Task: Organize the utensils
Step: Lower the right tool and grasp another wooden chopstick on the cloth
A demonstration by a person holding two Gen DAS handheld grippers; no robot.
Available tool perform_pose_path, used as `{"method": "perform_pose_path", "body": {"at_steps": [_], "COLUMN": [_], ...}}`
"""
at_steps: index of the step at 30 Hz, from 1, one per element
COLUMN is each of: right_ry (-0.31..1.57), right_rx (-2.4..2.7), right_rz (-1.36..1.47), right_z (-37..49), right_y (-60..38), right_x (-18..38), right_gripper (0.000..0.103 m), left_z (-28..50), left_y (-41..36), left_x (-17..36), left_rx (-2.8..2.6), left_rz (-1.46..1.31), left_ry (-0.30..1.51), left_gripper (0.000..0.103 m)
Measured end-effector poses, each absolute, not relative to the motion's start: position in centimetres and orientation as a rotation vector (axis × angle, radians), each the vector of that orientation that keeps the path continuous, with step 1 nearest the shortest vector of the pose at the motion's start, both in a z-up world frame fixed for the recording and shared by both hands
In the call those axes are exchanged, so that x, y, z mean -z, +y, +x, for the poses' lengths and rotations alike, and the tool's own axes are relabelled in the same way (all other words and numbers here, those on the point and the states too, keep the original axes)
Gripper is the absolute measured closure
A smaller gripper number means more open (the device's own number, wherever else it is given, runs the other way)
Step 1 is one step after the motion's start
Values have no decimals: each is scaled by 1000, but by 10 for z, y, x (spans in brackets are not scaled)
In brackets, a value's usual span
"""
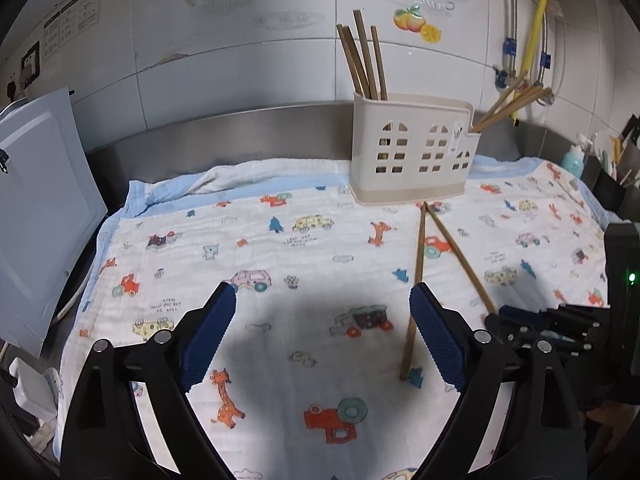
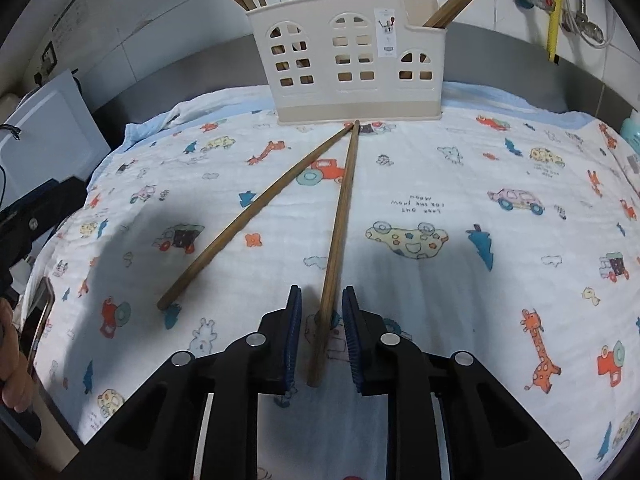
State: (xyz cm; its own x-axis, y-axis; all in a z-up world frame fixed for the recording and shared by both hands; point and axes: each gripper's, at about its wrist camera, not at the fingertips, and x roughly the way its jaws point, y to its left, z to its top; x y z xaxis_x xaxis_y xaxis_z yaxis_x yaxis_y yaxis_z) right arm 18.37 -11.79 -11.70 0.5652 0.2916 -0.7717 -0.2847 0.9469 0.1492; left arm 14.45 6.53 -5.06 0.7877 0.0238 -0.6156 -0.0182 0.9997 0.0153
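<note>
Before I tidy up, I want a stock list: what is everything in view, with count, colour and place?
Chopsticks on cloth: two, brown, forming a V, far tips at the holder's base.
Chopsticks in holder: about four in its left end, a few more at its right end.
Utensil holder: one, cream, window cut-outs, at the cloth's far edge.
Cloth: one, white with cartoon prints, blue border, covering the counter.
Yellow hose: one, on the tiled wall.
Left tool: open, nothing between its pads.
Right tool: blue pads either side of one chopstick, not pressing.
</note>
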Motion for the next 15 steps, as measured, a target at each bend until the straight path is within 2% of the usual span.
{"method": "perform_pose_path", "body": {"at_steps": [7,15], "right_ry": [897,876], "right_rx": [-312,-320], "right_rz": [-21,11], "right_z": [185,182], "right_y": [-116,-126], "right_x": [118,112], "right_gripper": [95,95], "left_z": [146,145], "left_y": [62,46], "left_x": [62,75], "left_rx": [-21,28], "left_rz": [22,68], "left_ry": [699,733], "left_gripper": [13,13]}}
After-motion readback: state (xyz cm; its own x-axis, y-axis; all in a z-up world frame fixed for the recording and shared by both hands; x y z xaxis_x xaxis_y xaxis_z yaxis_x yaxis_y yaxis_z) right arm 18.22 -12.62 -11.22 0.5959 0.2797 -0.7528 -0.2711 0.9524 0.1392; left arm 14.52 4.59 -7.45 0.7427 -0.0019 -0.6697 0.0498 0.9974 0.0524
